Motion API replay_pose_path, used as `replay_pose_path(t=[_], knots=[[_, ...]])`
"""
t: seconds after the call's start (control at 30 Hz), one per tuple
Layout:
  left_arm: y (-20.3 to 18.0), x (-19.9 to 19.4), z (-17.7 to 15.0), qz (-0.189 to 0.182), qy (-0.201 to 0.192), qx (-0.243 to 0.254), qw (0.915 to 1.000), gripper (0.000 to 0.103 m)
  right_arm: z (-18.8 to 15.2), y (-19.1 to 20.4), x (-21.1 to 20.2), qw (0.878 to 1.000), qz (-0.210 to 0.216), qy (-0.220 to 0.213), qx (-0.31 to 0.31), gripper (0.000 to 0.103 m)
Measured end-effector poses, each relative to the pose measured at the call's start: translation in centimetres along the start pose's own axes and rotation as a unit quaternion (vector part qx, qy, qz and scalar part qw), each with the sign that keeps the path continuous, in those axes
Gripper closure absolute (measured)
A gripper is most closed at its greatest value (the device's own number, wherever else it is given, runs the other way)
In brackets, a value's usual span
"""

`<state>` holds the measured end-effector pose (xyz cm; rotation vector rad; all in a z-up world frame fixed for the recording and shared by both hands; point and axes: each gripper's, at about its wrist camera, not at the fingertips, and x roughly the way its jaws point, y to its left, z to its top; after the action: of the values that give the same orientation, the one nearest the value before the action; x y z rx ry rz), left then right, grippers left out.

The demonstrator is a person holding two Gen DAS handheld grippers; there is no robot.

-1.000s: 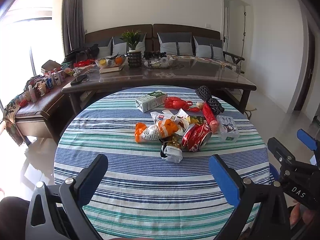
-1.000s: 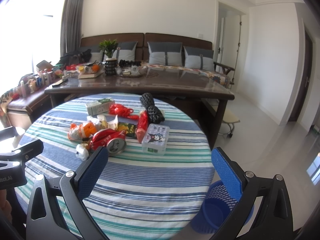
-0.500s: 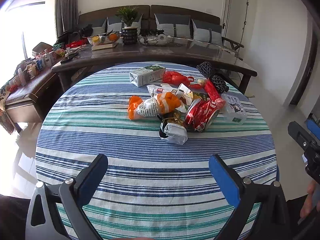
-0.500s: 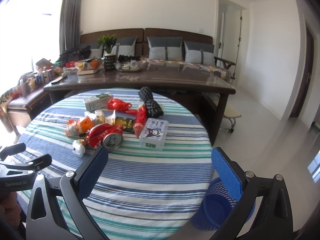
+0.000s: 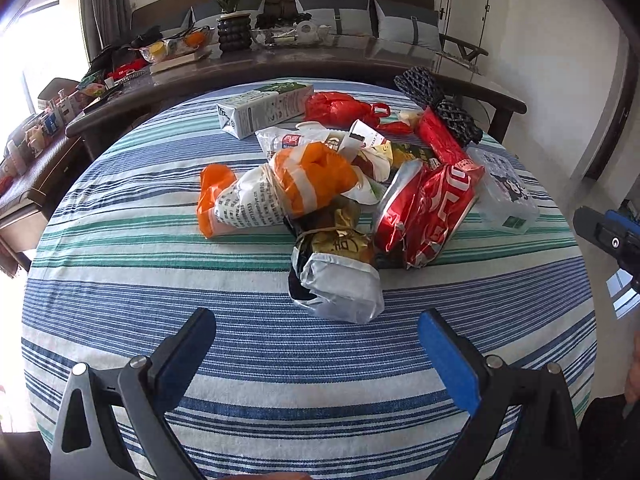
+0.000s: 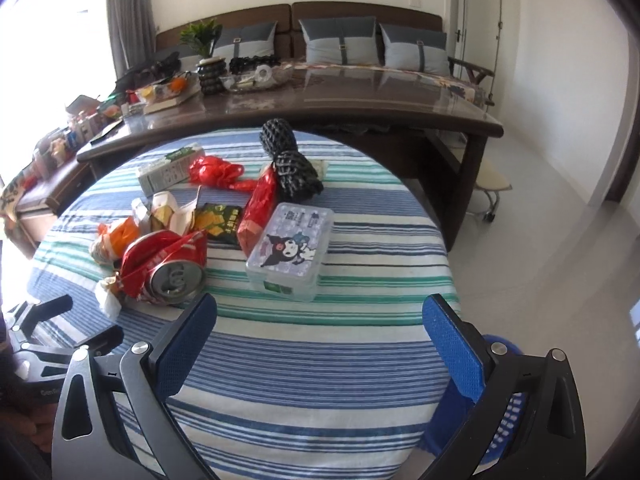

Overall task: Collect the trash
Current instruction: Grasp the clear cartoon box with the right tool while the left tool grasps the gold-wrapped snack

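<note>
A heap of trash lies mid-table on the striped cloth (image 5: pixel 120 312): a white and gold wrapper bundle (image 5: pixel 336 280), an orange and white bag (image 5: pixel 280 192), a crushed red can (image 5: pixel 428 208) (image 6: pixel 168 268), a clear tissue pack (image 6: pixel 292 248), a milk carton (image 5: pixel 264 110), a red bag (image 5: pixel 340 108) and black netting (image 6: pixel 288 164). My left gripper (image 5: pixel 316 344) is open, just short of the wrapper bundle. My right gripper (image 6: pixel 320 332) is open, in front of the tissue pack.
A blue waste basket (image 6: pixel 496 412) stands on the floor at the table's right, behind my right finger. A long dark table (image 6: pixel 360 104) with a plant, bowls and clutter runs behind the round table, with a sofa beyond. Bare floor lies to the right.
Both grippers have moved forward and down toward the trash heap, which now looks larger and closer. Both stay open.
</note>
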<state>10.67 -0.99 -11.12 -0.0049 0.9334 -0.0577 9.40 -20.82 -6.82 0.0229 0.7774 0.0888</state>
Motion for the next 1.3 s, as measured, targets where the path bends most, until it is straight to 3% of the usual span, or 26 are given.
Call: replay_pose_path(t=[0.2, 0.37, 0.4, 0.47, 0.9, 1.07, 1.13, 1.2, 1.27, 1.3], knots=[[0.4, 1.5, 0.4, 0.012, 0.014, -0.004, 0.9998, 0.0, 0.9, 0.2, 4.7, 0.998, 0.044, 0.051, 0.01, 0.005], [0.6, 1.8, 0.4, 0.016, 0.015, -0.002, 0.9998, 0.0, 1.6, 0.9, 6.5, 0.997, 0.051, 0.062, 0.004, 0.013], [0.6, 1.8, 0.4, 0.015, 0.014, -0.001, 0.9998, 0.0, 1.8, 1.0, 6.8, 0.997, 0.05, 0.063, 0.002, 0.016], [0.6, 1.8, 0.4, 0.015, 0.014, 0.0, 0.9998, 0.0, 1.9, 1.1, 7.3, 0.997, 0.047, 0.068, -0.004, 0.036], [1.0, 1.5, 0.1, 0.003, 0.024, 0.016, 0.9996, 0.0, -0.3, -1.2, 4.3, 0.995, 0.034, 0.091, -0.014, 0.036], [1.4, 0.2, 1.0, -0.067, -0.012, -0.011, 0.9976, 0.0, -1.0, -1.5, 3.4, 0.995, 0.033, 0.097, -0.019, 0.036], [1.0, -0.1, 1.5, -0.069, -0.026, 0.005, 0.9973, 0.002, -1.0, -1.5, 3.3, 0.994, 0.034, 0.099, -0.022, 0.036], [0.7, -0.1, 1.6, -0.068, -0.034, 0.02, 0.9969, 0.017, -1.1, -1.5, 3.3, 0.994, 0.037, 0.1, -0.024, 0.036], [0.7, 0.1, 1.5, -0.078, -0.027, 0.026, 0.9963, 0.057, -1.1, -1.4, 3.2, 0.993, 0.042, 0.102, -0.027, 0.036], [0.8, 0.2, 1.5, -0.083, -0.023, 0.027, 0.9959, 0.061, -1.1, -1.3, 3.1, 0.993, 0.045, 0.103, -0.029, 0.036]])
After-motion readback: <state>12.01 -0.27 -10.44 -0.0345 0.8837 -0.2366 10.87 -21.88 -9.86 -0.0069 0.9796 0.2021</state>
